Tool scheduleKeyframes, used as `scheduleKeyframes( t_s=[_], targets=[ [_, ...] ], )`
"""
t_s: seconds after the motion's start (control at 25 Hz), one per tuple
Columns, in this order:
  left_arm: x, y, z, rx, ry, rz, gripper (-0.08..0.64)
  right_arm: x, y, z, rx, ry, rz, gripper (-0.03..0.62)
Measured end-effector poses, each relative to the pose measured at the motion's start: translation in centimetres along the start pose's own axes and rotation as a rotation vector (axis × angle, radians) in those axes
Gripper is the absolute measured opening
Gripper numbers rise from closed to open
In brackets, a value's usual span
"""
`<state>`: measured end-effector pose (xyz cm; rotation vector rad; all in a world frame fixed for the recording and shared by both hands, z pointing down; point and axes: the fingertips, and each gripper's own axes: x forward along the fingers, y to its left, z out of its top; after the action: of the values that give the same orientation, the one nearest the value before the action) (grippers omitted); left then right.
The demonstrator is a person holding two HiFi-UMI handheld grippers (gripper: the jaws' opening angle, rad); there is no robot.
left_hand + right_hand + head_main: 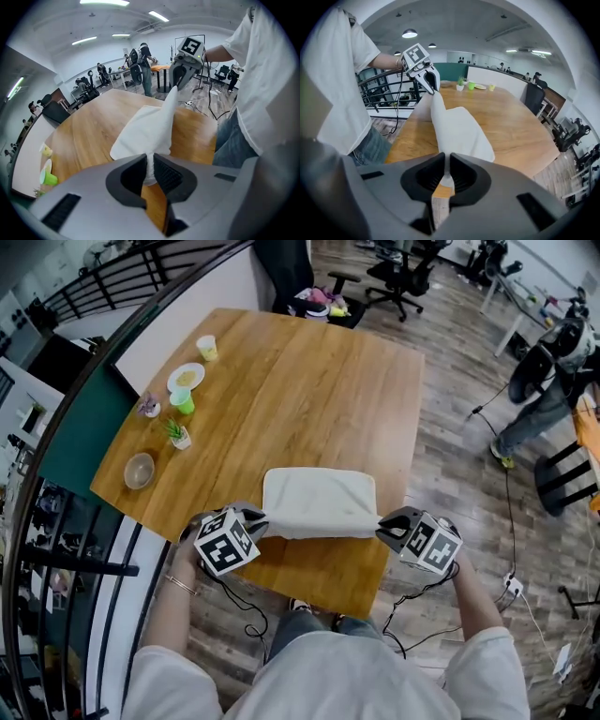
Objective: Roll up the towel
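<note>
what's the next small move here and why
Probably carry both corners forward and lay the lifted near edge over the towel to start the roll. The left hand-held gripper and right hand-held gripper are each shut on a near corner, with that edge raised off the table.

Left claw (260,524) and right claw (382,526); both clamped on towel (319,502)

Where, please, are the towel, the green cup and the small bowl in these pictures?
towel (319,498): head view, middle of its top face.
green cup (182,401): head view, its side.
small bowl (139,471): head view, its inside.
</note>
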<state>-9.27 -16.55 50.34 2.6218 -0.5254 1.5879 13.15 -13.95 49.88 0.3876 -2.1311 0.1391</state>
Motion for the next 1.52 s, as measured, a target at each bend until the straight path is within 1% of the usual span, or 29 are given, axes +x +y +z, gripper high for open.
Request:
scheduleKeyframes(
  t_s=[0.08,0.2,0.4,0.56,0.8,1.08,1.36,1.44,1.52],
  targets=[
    [0.4,1.5,0.3,-0.001,0.0,0.012,0.043,0.4,-1.7,0.5,0.018,-0.003,-0.023,0.032],
    [1.3,3.6,0.8,0.002,0.003,0.022,0.043,0.8,-3.9,0.6,0.054,0.018,-0.046,0.032],
    [3.1,6.8,1.3,0.016,0.007,0.036,0.043,2.4,-7.4,0.9,0.074,0.043,-0.082,0.034],
    [4.3,9.3,1.8,0.025,0.019,0.04,0.043,3.2,-10.2,1.1,0.087,0.061,-0.096,0.034],
    [7.5,12.1,1.2,0.027,0.065,0.029,0.044,6.4,-13.3,0.4,0.12,0.113,-0.09,0.035],
    [10.0,13.5,0.1,-0.021,0.074,-0.006,0.051,9.3,-15.0,-0.7,0.152,0.16,-0.075,0.042],
    [11.3,14.5,-0.1,-0.063,0.056,-0.013,0.068,10.5,-16.1,-1.4,0.183,0.145,-0.098,0.063],
    [11.3,14.7,-0.3,-0.092,0.043,-0.016,0.078,10.4,-16.2,-1.5,0.199,0.135,-0.104,0.074],
    [11.2,14.9,-0.6,-0.137,0.025,-0.02,0.089,10.4,-16.3,-1.5,0.213,0.121,-0.111,0.083]
  ],
)
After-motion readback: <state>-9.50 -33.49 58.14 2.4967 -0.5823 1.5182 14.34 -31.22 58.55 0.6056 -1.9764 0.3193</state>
